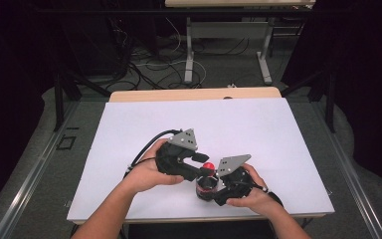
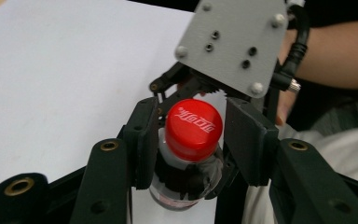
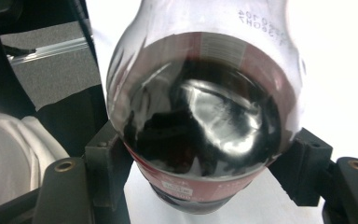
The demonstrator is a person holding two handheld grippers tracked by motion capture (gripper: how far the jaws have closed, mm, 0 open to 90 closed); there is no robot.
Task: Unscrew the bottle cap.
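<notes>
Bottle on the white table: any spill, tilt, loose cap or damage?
Nothing stands out. The bottle stands upright with its red cap on, the right claw is clamped on its body, and the left claw sits around the cap. The white table looks dry.

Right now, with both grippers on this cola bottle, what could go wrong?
The left gripper has its jaws standing slightly off the red cap, so a twist might slip. The right gripper alone clamps the smooth, rounded bottle, which could rotate or tip. If the cap loosens, dark cola may spill on the white table.
</notes>
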